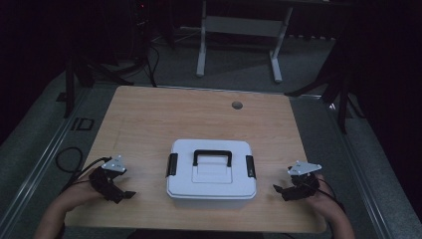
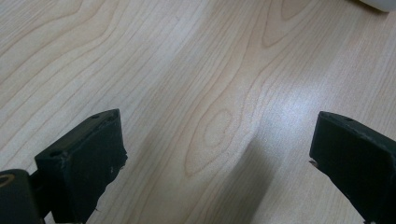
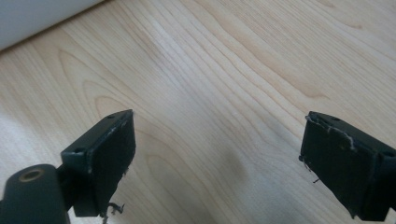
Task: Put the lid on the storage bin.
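A white plastic box (image 1: 212,172) with a black carry handle (image 1: 212,157) and black side latches sits shut near the table's front middle. My left gripper (image 1: 125,194) rests on the wood to the box's left, open, jaws wide apart over bare wood (image 2: 215,135). To the right of the box my right gripper (image 1: 276,189) is also open, with nothing between its fingers (image 3: 219,154). A white edge of the box (image 3: 37,18) crosses the top left corner of the right gripper view; a sliver of the box (image 2: 378,4) shows at the top right of the left gripper view.
The wooden table (image 1: 199,114) has a round cable hole (image 1: 237,105) near its far edge. Beyond it stands a white metal frame (image 1: 239,35) on a grey floor. Black cables (image 1: 69,159) lie left of the table.
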A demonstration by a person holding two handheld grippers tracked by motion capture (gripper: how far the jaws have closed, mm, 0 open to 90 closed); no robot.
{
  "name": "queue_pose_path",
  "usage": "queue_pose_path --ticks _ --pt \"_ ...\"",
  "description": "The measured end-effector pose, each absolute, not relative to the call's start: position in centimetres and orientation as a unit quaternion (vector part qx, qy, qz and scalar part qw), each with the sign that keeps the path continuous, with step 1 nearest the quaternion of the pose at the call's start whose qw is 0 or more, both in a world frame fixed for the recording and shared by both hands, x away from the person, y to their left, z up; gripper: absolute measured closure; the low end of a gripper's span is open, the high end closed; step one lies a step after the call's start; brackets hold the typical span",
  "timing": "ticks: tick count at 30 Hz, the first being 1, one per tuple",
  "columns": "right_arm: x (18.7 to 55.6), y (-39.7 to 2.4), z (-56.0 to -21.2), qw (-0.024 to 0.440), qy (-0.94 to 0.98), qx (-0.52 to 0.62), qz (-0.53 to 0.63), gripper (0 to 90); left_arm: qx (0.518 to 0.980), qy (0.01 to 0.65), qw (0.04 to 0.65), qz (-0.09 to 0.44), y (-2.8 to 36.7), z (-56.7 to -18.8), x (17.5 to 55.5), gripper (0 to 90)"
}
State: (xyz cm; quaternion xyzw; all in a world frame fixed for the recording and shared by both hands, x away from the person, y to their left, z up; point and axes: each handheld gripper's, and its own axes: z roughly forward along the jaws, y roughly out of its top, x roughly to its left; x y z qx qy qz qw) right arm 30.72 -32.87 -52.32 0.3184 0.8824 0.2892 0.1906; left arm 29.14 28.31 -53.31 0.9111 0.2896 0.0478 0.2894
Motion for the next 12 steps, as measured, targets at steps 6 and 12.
queue_pose_path --ticks 6,12 --pt "30.81 -32.55 -52.49 0.181 0.889 0.312 0.283 10.0 0.912 0.292 0.284 0.046 28.33 -53.44 29.14 2.5" --pt "30.76 -32.58 -52.52 0.183 0.887 0.312 0.289 10.1 0.914 0.289 0.281 0.042 28.28 -53.61 29.01 2.6"
